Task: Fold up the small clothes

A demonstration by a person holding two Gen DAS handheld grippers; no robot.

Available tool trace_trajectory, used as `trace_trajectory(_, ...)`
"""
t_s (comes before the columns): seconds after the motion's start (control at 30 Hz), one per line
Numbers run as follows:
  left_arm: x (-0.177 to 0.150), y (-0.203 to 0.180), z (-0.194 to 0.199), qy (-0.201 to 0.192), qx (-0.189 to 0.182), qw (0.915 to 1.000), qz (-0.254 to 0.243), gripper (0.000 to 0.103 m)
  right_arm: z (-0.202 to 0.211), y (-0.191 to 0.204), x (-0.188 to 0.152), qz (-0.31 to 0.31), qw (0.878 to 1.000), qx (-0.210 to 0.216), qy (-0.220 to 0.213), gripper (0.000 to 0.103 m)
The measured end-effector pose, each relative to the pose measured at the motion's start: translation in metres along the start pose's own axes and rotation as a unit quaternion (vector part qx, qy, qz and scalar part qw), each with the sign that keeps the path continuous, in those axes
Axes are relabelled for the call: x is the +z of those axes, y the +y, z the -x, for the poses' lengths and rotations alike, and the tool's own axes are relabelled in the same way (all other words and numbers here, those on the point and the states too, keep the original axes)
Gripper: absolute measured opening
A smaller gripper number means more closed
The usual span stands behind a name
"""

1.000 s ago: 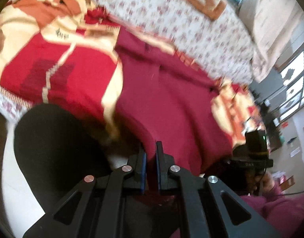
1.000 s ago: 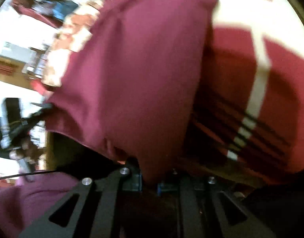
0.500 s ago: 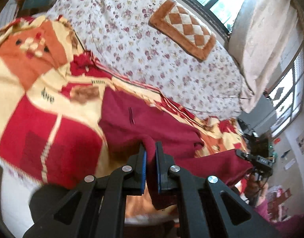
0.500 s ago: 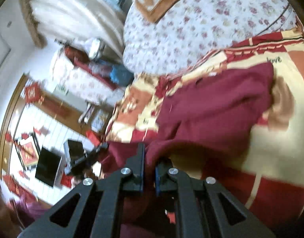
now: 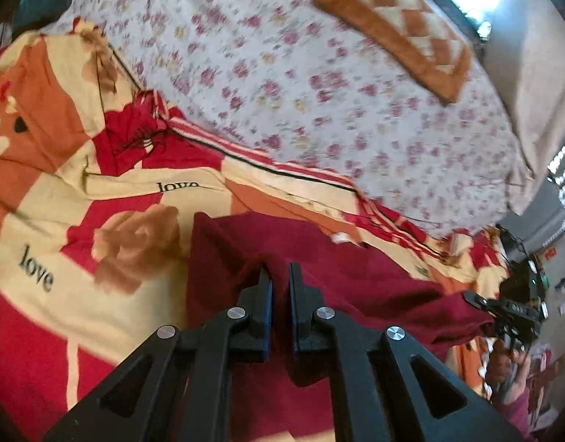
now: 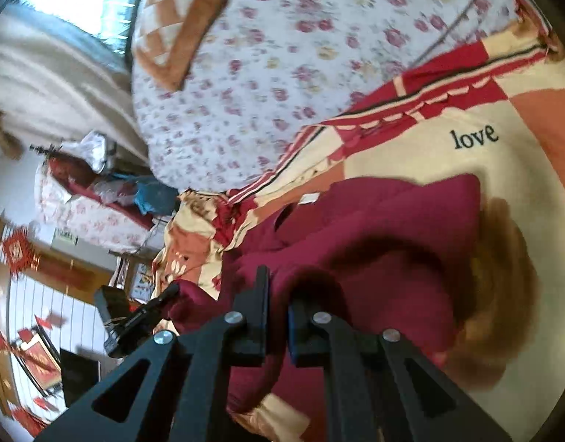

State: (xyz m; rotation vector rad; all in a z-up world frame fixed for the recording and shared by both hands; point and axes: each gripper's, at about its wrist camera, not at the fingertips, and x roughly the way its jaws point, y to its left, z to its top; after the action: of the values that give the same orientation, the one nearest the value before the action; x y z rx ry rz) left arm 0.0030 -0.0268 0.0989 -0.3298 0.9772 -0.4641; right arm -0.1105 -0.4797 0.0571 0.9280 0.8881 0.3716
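Your left gripper [image 5: 280, 270] is clamped on a fold of the maroon garment [image 5: 356, 269]. Your right gripper [image 6: 278, 276] pinches its other edge. The garment lies on the red-and-cream quilt [image 5: 61, 221], partly lifted between both.

One maroon garment [image 5: 319, 258] lies at lower centre of the frame. Two tools: the left tool [image 5: 280, 276] and right tool [image 6: 278, 280]. One patchwork quilt [image 5: 61, 191], one floral bedspread [image 5: 319, 92], one checked cushion [image 5: 396, 25].
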Motion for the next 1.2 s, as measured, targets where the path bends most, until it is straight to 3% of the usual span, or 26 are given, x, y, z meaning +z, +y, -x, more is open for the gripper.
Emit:
trace_trajectory(0.1, 0.009, 0.013, -0.027, 0.021, -0.01, 0.9995, 0.02, 0.0, -0.02, -0.017, 0.014, -0.016, 1.0, -0.012, 0.016, 0.009)
trace_trajectory(0.17, 0.01, 0.018, -0.037, 0.032, -0.019, 0.9988, 0.032, 0.0, -0.031, -0.028, 0.02, -0.03, 0.998, -0.042, 0.028, 0.021)
trace_trajectory(0.2, 0.011, 0.023, -0.043, 0.04, -0.02, 0.9981, 0.041, 0.0, -0.033, -0.03, 0.021, -0.029, 0.998, -0.046, 0.027, 0.022)
trace_trajectory(0.33, 0.013, 0.031, -0.045, 0.05, -0.033, 0.9965, 0.057, 0.0, -0.029, -0.021, 0.019, -0.005, 0.999, -0.038, 0.018, 0.03)
trace_trajectory(0.47, 0.018, 0.028, -0.036, 0.052, -0.04, 0.9961, 0.059, 0.016, -0.006, 0.006, 0.01, 0.042, 0.996, -0.071, -0.028, 0.054)
trace_trajectory(0.6, 0.025, 0.022, -0.013, 0.013, -0.05, 0.9971, 0.056, 0.038, 0.004, 0.041, -0.003, 0.107, 0.991, -0.071, -0.039, 0.055)
trace_trajectory(0.67, 0.026, 0.02, -0.006, 0.002, -0.058, 0.9963, 0.063, 0.042, -0.002, 0.057, -0.009, 0.144, 0.985, -0.084, -0.032, 0.056)
trace_trajectory(0.87, 0.015, 0.0, -0.03, 0.032, -0.023, 0.999, 0.021, 0.042, -0.064, 0.071, -0.017, 0.217, 0.963, -0.157, 0.019, 0.056)
trace_trajectory(1.07, 0.002, 0.009, -0.081, 0.075, 0.043, 0.996, 0.02, 0.042, -0.106, 0.022, 0.016, 0.158, 0.959, -0.233, 0.017, 0.056)
trace_trajectory(1.2, -0.001, 0.01, -0.084, 0.074, 0.047, 0.9961, 0.015, 0.041, -0.115, 0.01, 0.022, 0.161, 0.955, -0.25, 0.021, 0.053)
